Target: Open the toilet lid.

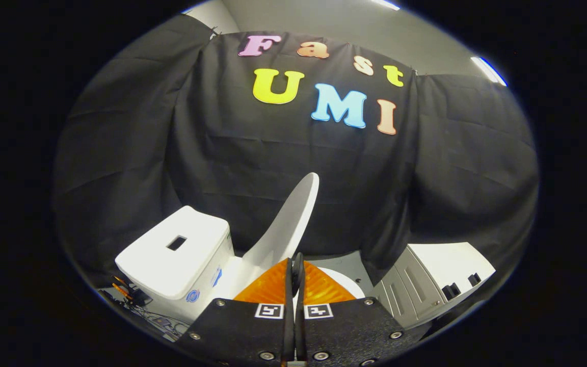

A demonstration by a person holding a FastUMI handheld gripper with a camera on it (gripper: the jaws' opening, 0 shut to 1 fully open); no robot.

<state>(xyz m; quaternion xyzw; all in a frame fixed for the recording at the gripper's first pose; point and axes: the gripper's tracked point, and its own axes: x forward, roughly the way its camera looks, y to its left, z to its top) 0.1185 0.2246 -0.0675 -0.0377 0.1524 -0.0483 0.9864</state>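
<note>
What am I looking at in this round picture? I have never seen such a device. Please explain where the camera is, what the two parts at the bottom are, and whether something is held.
The camera rides on a hand-held tool that a person carries; it looks forward along the tool's two fingers. Those fingers form the gripper, seen at the bottom. They are pressed together, with nothing between them, so nothing is held.

Just beyond the fingers stands a white toilet. Its lid is already raised and stands up steeply. Beside the lid is the tank, with a dark rectangular opening on top. Part of the seat rim shows just behind the fingers. Further to the side stands a white and grey cabinet. Black cloth behind everything is the booth's wall.
</note>
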